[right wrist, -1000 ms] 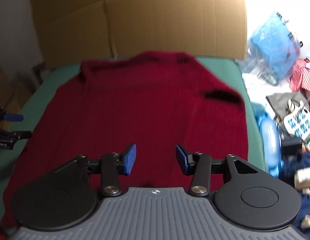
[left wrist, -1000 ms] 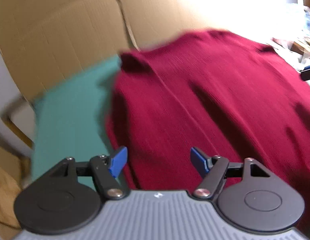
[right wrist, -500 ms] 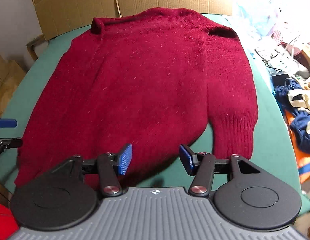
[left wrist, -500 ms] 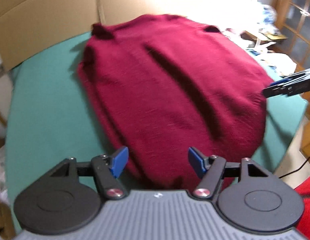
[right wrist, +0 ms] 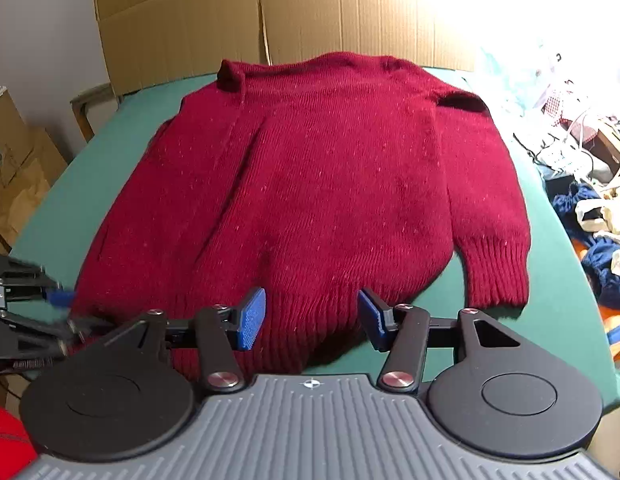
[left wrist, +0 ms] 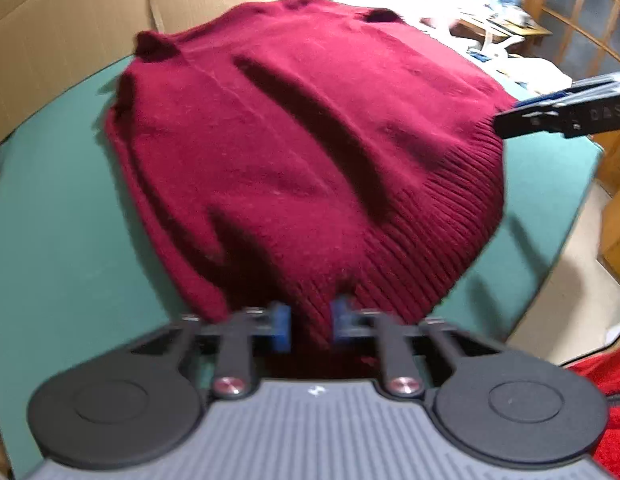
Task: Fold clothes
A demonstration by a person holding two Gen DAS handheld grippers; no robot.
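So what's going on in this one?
A person with a gripper in each hand is starting to fold a dark red sweater spread flat on a green table. The left gripper is closing on the sweater's ribbed hem at the near left corner, knit bunched between its pads. The right gripper sits open over the hem further right, its pads apart and not pinching yet. Nothing is folded so far.
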